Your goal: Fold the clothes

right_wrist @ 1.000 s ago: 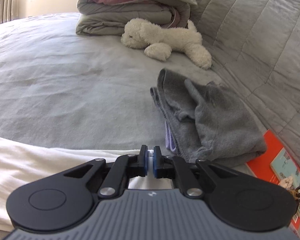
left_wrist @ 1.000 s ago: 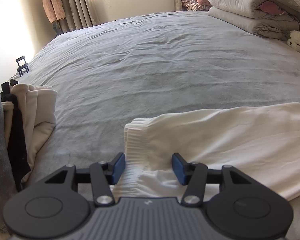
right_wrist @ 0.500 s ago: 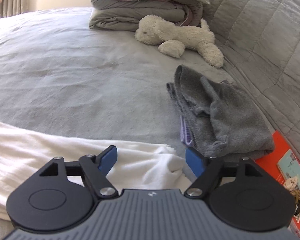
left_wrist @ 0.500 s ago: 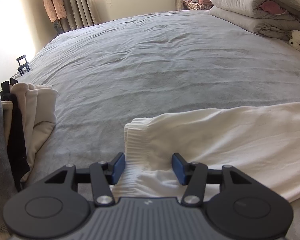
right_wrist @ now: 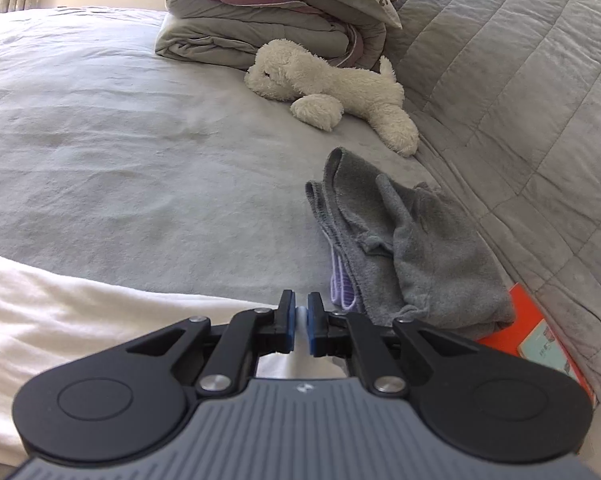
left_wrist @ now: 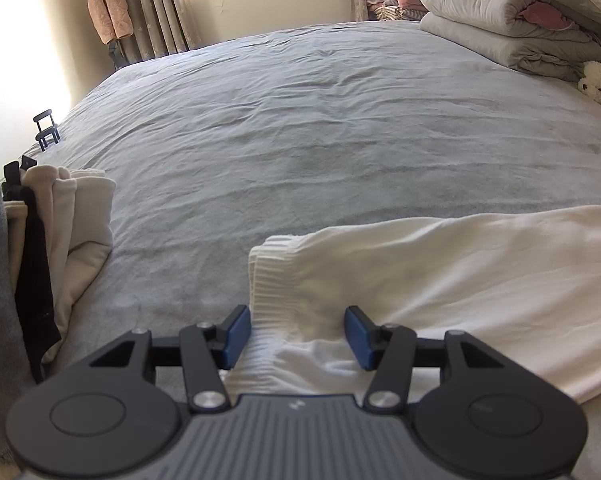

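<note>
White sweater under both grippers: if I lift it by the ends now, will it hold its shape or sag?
The white sweater will probably sag: it already drapes in soft folds. Its ribbed cuff looks stretchy and may pull long. The right gripper pinches only a thin bit of fabric, which could slip; the left gripper stands open around the cuff.

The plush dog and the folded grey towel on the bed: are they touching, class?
Apart. The right wrist view shows a strip of bare bedsheet between the plush dog and the folded grey towel.

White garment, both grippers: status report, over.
Left gripper open, straddling white garment's ribbed cuff. Right gripper shut on its other end. Grey towel beside, clear.
</note>
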Available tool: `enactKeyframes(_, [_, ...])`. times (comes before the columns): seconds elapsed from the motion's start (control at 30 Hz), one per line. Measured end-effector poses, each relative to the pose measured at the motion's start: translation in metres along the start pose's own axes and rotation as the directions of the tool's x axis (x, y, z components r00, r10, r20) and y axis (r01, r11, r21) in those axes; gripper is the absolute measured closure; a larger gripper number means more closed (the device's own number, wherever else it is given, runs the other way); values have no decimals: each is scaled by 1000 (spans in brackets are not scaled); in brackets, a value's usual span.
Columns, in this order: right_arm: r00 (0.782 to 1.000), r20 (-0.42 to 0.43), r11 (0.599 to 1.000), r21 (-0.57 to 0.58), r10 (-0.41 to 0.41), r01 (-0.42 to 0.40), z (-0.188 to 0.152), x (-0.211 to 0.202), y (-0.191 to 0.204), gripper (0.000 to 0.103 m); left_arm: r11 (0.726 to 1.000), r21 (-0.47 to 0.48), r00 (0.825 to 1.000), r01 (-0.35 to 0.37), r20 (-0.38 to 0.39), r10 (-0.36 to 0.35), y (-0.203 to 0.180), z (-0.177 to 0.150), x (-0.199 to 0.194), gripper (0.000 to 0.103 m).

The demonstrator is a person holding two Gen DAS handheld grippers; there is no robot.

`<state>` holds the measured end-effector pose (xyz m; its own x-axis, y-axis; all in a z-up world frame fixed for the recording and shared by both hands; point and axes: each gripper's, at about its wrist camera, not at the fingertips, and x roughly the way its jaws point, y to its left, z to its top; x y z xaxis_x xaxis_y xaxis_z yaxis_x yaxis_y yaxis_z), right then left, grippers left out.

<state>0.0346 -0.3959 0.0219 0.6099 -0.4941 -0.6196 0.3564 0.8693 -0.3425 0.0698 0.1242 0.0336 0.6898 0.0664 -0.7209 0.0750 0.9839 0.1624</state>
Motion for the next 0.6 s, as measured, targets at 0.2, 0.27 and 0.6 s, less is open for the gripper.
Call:
enactKeyframes(0.2, [998, 45, 999, -9, 33, -33, 2, -10, 4, 84, 1000, 3, 1000, -3, 0, 3, -1, 0, 0, 49])
enactKeyframes(0.27, [997, 36, 998, -12, 67, -67, 1, -13, 9, 84, 1000, 2, 1000, -4, 0, 4, -1, 0, 0, 49])
enactKeyframes(0.6, [992, -56, 987, -113, 112, -118, -5, -5, 37, 98, 1000, -1, 1000, 0, -1, 0, 1, 0, 0, 49])
